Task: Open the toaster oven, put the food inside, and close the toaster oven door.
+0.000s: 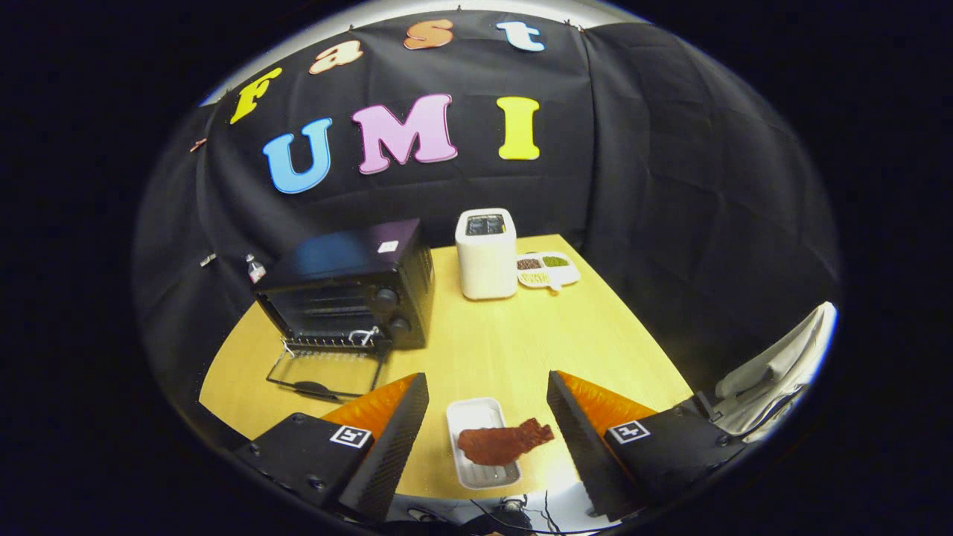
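Observation:
A black toaster oven stands on the left of the wooden table, its glass door folded down flat toward me. A reddish-brown piece of food lies across a small white tray, overhanging the tray's right edge. My gripper is open, its two fingers spread wide to either side of the tray and the food, touching neither. The oven's open door lies ahead and to the left of the left finger.
A white pop-up toaster stands beyond the tray at the back of the table. Beside it on the right sits a white divided dish with grains. A small bottle is behind the oven. Pale cloth hangs off the table's right.

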Demonstrator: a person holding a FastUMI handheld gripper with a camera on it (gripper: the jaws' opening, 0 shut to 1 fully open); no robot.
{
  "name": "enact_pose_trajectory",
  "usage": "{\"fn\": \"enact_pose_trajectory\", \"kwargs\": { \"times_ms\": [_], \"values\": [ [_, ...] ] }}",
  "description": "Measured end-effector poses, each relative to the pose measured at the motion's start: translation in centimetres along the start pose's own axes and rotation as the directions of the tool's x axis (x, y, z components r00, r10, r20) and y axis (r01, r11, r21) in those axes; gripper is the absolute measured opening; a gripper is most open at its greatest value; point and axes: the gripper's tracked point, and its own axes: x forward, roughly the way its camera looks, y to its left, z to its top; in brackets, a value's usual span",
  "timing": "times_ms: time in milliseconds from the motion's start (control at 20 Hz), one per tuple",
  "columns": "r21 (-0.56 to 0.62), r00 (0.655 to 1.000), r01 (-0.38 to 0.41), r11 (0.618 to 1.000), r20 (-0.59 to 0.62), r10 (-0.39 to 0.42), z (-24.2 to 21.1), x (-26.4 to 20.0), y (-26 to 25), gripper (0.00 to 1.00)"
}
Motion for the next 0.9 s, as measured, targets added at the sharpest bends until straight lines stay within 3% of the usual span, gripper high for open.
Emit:
{"fn": "enact_pose_trajectory", "kwargs": {
  "times_ms": [250,650,700,850,900],
  "values": [
    [0.048,0.973,-0.127,0.991,-0.188,0.134,-4.5,2.9,-2.3,0.99],
    [0.211,0.879,-0.254,0.944,-0.356,0.316,-9.4,5.4,-3.6,0.94],
    [0.236,0.869,-0.261,0.936,-0.365,0.334,-9.7,5.5,-3.6,0.85],
    [0.288,0.834,-0.295,0.911,-0.389,0.393,-10.5,5.4,-3.1,0.7],
    [0.292,0.829,-0.3,0.908,-0.391,0.399,-10.6,5.6,-3.1,0.6]
  ]
}}
